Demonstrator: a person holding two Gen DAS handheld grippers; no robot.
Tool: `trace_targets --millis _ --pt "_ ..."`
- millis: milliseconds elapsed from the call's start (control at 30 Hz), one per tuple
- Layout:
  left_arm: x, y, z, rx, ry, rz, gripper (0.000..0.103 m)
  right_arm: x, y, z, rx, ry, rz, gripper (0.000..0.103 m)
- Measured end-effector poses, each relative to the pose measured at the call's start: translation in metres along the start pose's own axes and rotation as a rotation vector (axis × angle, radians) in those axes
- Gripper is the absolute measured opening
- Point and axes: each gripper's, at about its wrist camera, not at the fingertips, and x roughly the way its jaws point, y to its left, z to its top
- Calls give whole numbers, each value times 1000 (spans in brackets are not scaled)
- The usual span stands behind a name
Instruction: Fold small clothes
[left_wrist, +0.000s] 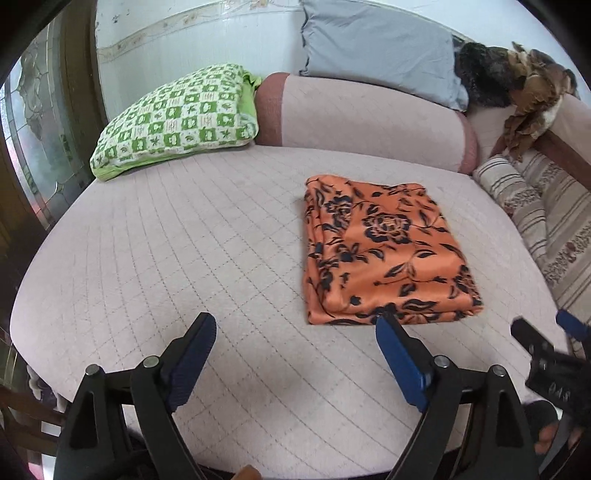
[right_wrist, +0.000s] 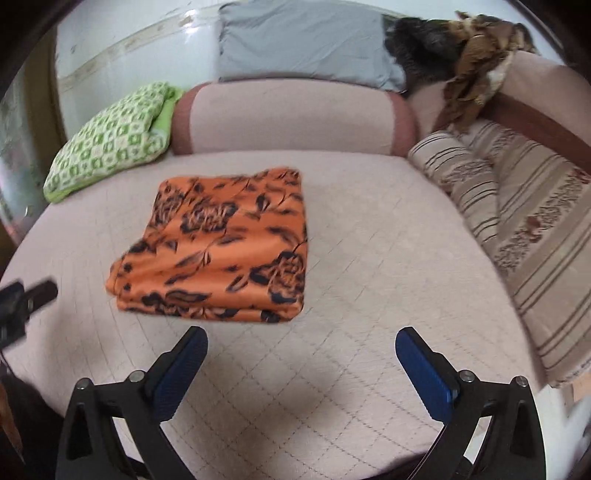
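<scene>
An orange cloth with a black flower print (left_wrist: 384, 251) lies folded into a flat rectangle on the pale quilted mattress (left_wrist: 184, 240). It also shows in the right wrist view (right_wrist: 221, 247). My left gripper (left_wrist: 295, 325) is open and empty, just in front of the cloth's near left corner. My right gripper (right_wrist: 301, 339) is open and empty, in front of the cloth's near right corner. The right gripper's fingers (left_wrist: 535, 343) show at the right edge of the left wrist view. The left gripper's tip (right_wrist: 33, 295) shows at the left edge of the right wrist view.
A green patterned pillow (left_wrist: 177, 122) lies at the back left. A pink bolster (left_wrist: 369, 122) runs along the back with a grey pillow (left_wrist: 376, 48) behind it. A striped blanket (right_wrist: 517, 229) is heaped on the right. Brown and black clothes (right_wrist: 472, 48) lie at the back right.
</scene>
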Motion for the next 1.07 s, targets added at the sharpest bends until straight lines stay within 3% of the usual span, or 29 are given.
trace_targets --millis 100,200,533,1067 --pt "-15 -3 0 -10 -22 -30 99 -13 2 9 1 -29 1 103" --pt "-24 -5 2 -22 -25 -70 99 -20 10 12 -30 -39 1 103" --pt "-27 -11 11 -2 -33 -6 99 -26 26 14 -79 -35 31 103" --pt "-14 -30 22 42 -24 -17 102 -22 24 27 -80 -59 18 103"
